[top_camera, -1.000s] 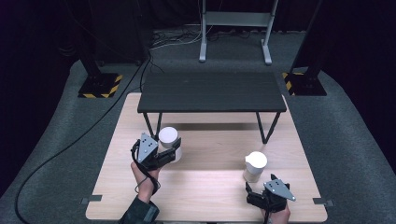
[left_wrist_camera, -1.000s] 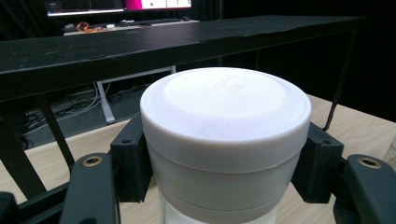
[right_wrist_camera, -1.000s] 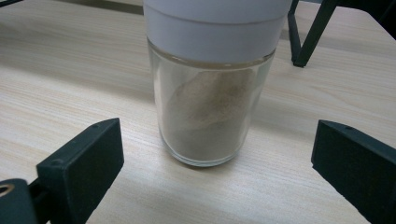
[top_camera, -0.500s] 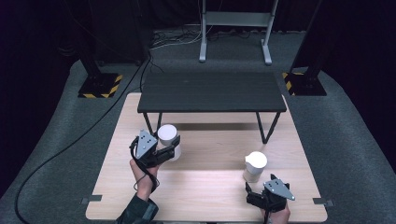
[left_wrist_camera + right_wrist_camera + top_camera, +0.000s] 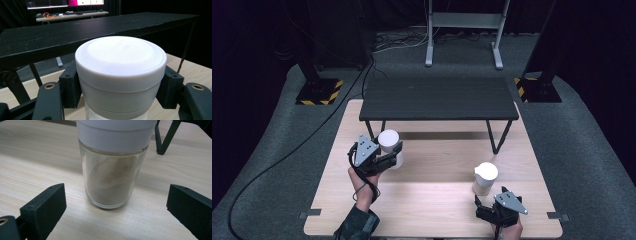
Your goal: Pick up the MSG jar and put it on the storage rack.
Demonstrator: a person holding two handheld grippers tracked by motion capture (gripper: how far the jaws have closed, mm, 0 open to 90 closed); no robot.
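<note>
Currently left gripper (image 5: 387, 161) is clamped on the white lid (image 5: 120, 58) of a jar (image 5: 389, 146), held just in front of the black bench (image 5: 439, 97) on the wooden table (image 5: 432, 210). Keep the jar upright and lift slowly; bench edge and its leg (image 5: 369, 129) are close, so clear them before moving. Right gripper (image 5: 488, 210) sits wide open, holding nothing, just short of the second jar (image 5: 112, 177), half full of tan powder.

Both grippers — left (image 5: 389, 159), right (image 5: 484, 209) — are black, each topped by a grey three-cornered plate. Blocky jaw pads sit on arms with brass-ringed holes. A dark sleeve (image 5: 357, 225) covers the left forearm — cuff ribbed.
</note>
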